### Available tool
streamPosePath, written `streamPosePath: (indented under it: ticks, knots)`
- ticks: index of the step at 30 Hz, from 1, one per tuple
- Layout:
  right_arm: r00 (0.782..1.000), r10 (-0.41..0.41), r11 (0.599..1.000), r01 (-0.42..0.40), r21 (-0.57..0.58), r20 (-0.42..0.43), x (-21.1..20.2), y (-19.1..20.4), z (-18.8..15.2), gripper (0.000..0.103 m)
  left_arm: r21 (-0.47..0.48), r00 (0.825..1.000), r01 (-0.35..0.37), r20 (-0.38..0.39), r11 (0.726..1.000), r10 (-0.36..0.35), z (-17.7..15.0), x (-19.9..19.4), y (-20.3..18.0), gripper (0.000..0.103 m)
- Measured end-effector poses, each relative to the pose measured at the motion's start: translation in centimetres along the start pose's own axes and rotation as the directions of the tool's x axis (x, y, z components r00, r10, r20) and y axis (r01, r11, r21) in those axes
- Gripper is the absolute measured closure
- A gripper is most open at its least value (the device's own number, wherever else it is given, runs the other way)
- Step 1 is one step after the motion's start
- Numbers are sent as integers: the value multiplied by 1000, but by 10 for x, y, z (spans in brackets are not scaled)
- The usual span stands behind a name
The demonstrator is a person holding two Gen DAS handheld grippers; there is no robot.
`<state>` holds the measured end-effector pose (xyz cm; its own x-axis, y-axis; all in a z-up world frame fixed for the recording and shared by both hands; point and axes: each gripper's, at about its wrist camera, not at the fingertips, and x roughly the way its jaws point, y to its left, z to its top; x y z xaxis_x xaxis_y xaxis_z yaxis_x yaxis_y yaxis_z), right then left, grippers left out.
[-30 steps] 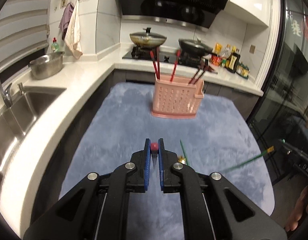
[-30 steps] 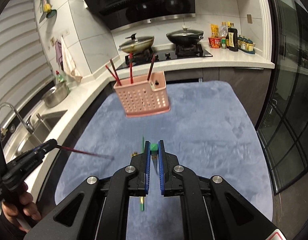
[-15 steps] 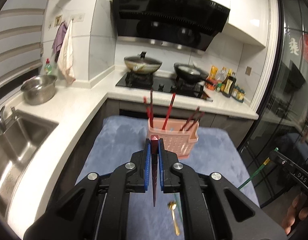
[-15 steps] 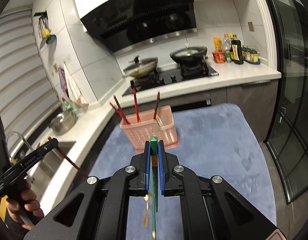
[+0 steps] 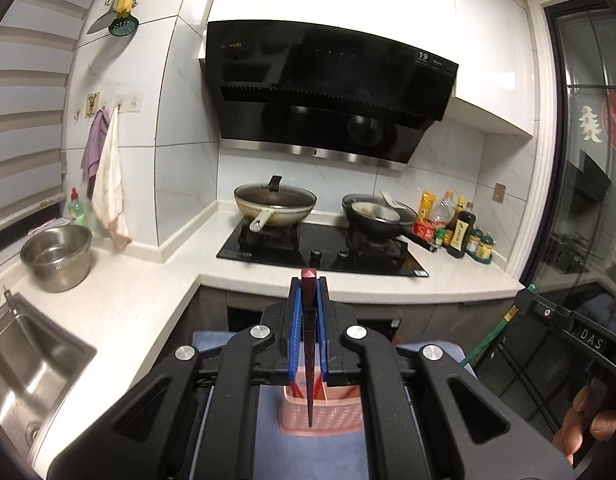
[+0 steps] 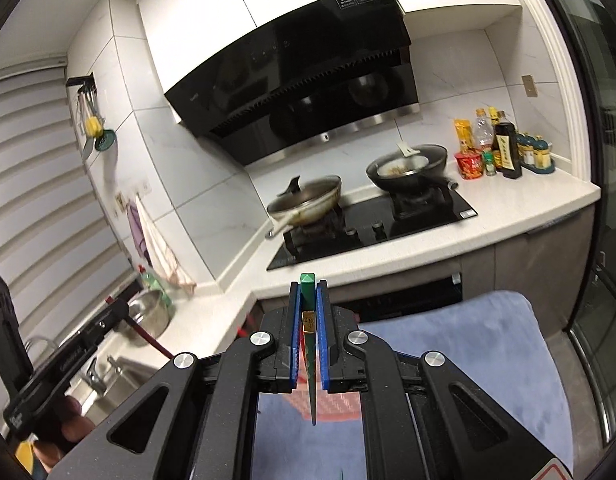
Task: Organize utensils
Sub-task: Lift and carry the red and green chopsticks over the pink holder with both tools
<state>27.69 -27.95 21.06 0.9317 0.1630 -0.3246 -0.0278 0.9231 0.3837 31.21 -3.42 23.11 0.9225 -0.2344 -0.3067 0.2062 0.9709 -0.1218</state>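
Two chopsticks are hanging tip-down, one in each of your grippers. Your left gripper [image 5: 308, 292] is pinching a dark red chopstick [image 5: 309, 360] between its blue pads, the square top poking just above the jaws and the point dangling below them, in front of the pink basket [image 5: 331, 416]. That basket is sitting on the blue mat [image 5: 268, 440] directly beneath the jaws, with red sticks already standing in it. Your right gripper [image 6: 308, 292] is squeezing a green chopstick [image 6: 309, 360] with a gold band in the same way, its tip hanging over the pink basket [image 6: 339, 408] just below the jaws. The mat [image 6: 467, 360] is spreading out to the right of those jaws. Beyond both pairs of jaws, the bench [image 5: 148, 280] is carrying a hob with two pans [image 5: 274, 204]. Left of the left jaws, a steel bowl [image 5: 56, 256] is standing near the sink [image 5: 28, 368].
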Motion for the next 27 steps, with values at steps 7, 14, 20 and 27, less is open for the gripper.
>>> streamPosePath:
  ticks: [7,14,20,27]
  knots:
    - [999,-32,999,32,-24,-5,57,-2,21,96,-7,1000,-14,-3,1000,14,6,50,1,96]
    - [995,-68,997,65,-40,-75,106,-11,6,96,-10,998,-29,-64,1000,28,-11,88,5,96]
    - [988,-78,997,75,-30,-135,131,-22,-9,96,-14,993,-37,-111,999,35,-27,106,7,96]
    - [981,-91,996,87,-34,-171,146,-25,-20,96,-27,988,-47,-145,999,43,-37,118,11,96]
